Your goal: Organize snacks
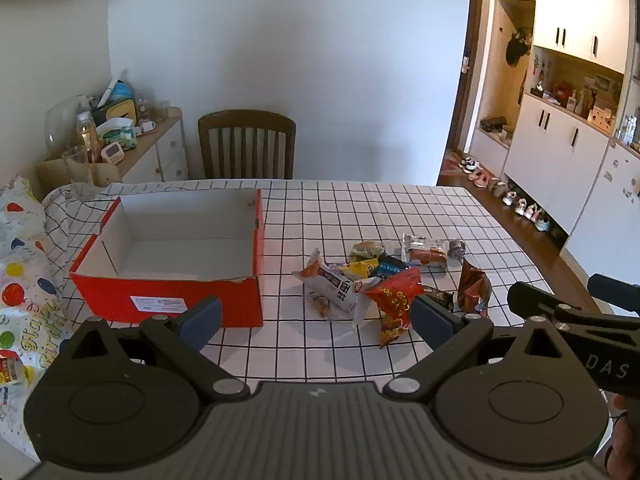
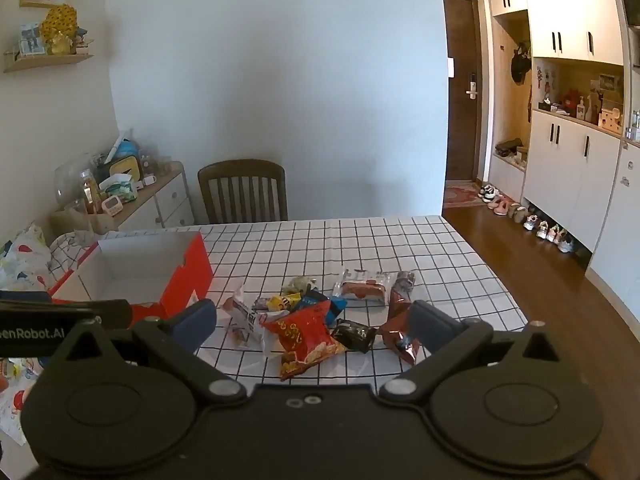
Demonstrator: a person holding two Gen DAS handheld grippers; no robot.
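One open red cardboard box with a white inside (image 1: pixel 168 264) sits on the grid-checked tablecloth (image 1: pixel 360 208), roughly ten crinkly snack packets (image 2: pixel 308 320) heaped just right of it, while the left gripper (image 1: pixel 316 316) and right gripper (image 2: pixel 314 322) hover level, both jaws spread wide, empty.

Your work surface is a table (image 1: pixel 360 208) under a white, black-gridded cloth. Directly on it you have an open red box (image 1: pixel 168 300), white inside — on your left — and just right of it a loose heap of snack packets (image 1: pixel 384 280), some overlapping, a few lying singly.
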